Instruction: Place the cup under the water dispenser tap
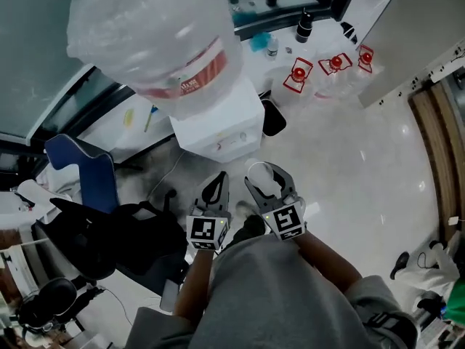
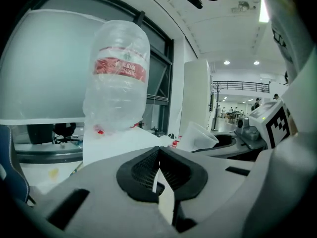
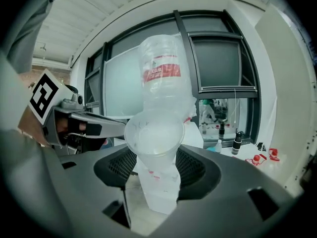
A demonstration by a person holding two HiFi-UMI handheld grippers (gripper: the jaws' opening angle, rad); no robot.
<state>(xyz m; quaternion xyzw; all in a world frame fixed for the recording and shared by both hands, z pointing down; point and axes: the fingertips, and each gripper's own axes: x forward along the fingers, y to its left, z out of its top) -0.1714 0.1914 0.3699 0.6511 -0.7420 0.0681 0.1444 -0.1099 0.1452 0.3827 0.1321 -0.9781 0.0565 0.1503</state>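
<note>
The white water dispenser point(image 1: 218, 129) carries a big clear bottle point(image 1: 156, 35) with a red label and stands just ahead of both grippers. My right gripper point(image 1: 270, 187) is shut on a translucent plastic cup point(image 1: 264, 174), which it holds tilted with the mouth towards the camera. In the right gripper view the cup point(image 3: 154, 138) fills the gap between the black pads, and the bottle point(image 3: 163, 76) rises behind it. My left gripper point(image 1: 217, 182) hangs beside it to the left, shut and holding nothing. In the left gripper view its pads point(image 2: 148, 165) meet, and the cup point(image 2: 199, 135) shows to the right.
A blue chair point(image 1: 83, 169) and a black bag point(image 1: 134, 231) stand left of the dispenser. Clear bottles with red handles point(image 1: 299, 73) sit on the glossy floor behind on the right. A dark bottle point(image 1: 304, 26) stands near the window frame.
</note>
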